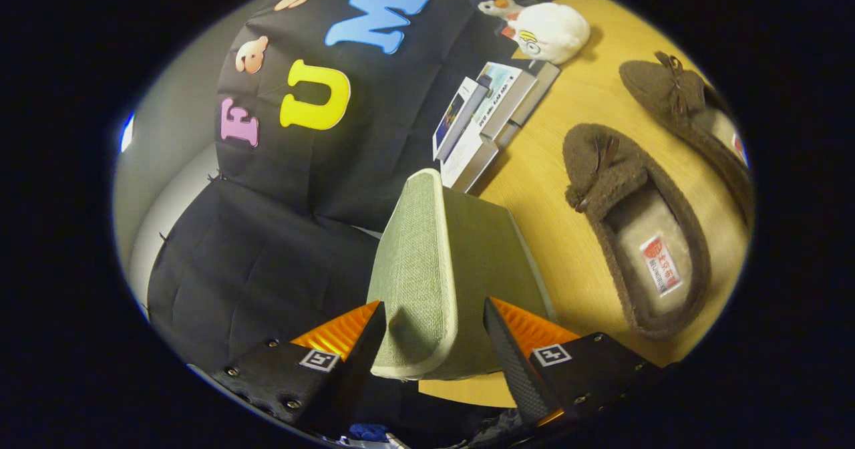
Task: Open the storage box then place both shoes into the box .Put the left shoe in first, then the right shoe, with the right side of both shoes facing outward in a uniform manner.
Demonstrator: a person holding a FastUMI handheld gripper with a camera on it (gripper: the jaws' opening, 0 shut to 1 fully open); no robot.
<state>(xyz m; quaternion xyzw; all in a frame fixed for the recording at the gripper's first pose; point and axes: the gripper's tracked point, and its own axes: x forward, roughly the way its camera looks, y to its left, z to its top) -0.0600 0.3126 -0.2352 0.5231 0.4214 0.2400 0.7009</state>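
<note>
We saw the tool (434,332) with its fingers spread apart on either side of the green fabric lid (427,268) of the storage box, one finger close against it, the other clear of it. Beyond the fingers, on the wooden worktop (554,235), two brown furry shoes (634,228) (688,108) lay side by side, near a stack of small boxes (491,115) and a white plush toy (544,28).

A wooden table (574,248) carries two brown slippers (634,228) side by side, a stack of books (487,118), a plush duck (544,28) and a green box (441,268).
</note>
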